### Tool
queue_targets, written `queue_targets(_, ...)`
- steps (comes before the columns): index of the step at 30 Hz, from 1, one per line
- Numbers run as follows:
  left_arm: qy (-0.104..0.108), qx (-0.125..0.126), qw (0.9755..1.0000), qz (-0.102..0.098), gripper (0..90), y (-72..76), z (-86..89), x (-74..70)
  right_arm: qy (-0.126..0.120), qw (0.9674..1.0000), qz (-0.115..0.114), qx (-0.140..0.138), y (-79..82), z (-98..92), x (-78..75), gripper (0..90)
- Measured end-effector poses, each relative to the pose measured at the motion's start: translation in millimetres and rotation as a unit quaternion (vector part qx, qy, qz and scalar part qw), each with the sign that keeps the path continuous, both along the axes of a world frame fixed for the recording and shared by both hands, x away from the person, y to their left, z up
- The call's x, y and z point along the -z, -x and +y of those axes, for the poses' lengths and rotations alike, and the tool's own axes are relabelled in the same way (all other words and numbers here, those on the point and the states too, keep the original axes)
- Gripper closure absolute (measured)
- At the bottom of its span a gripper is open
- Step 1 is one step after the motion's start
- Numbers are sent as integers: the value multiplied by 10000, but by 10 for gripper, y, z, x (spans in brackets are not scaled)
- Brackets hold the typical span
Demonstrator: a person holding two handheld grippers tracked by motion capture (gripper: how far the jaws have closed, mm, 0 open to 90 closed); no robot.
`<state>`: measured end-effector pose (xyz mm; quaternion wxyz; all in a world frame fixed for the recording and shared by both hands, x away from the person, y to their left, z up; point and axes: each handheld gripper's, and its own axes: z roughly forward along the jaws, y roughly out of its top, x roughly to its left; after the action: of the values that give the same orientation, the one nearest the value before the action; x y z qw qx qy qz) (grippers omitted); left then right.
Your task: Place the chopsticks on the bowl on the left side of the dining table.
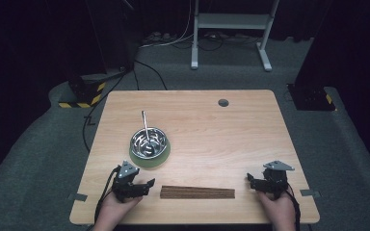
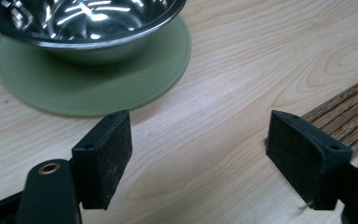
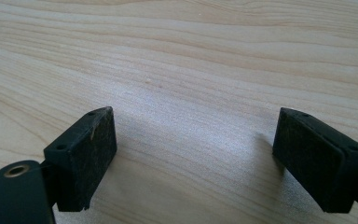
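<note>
High view: left gripper [image 1: 142, 185] and right gripper [image 1: 256, 182] resting wide apart, empty, flanking dark wooden slat mat [image 1: 197, 192] at near table edge [image 1: 250, 139]; steel bowl [image 1: 148, 140] sitting steadied on green coaster [image 1: 149, 159], spoon [image 1: 145, 126] leaning inside.
</note>
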<state>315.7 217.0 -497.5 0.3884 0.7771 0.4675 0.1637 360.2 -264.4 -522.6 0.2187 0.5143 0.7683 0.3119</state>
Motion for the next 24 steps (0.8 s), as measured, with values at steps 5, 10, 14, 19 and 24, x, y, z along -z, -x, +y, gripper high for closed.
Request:
queue_targets(5, -27, 148, 9999, 0, 244, -41, -128, -1, -1, 10000, 0, -7, 1, 0, 0, 132)
queue_targets(10, -93, 333, 9994, -14, 275, -59, -235, 28, -1, 10000, 3, -9, 1, -1, -1, 131)
queue_targets(14, -68, 421, 9991, -4, 308, -58, -287, 53, -2, 10000, 3, -11, 1, -1, -1, 132)
queue_targets(19, -100, 656, 9978, -63, 383, -55, -357, 70, -9, 10000, 2, -21, 2, -1, -1, 135)
queue_targets(24, -140, 793, 9968, 16, 453, -53, -429, 122, -5, 10000, -84, 13, -1, 5, 10, 137)
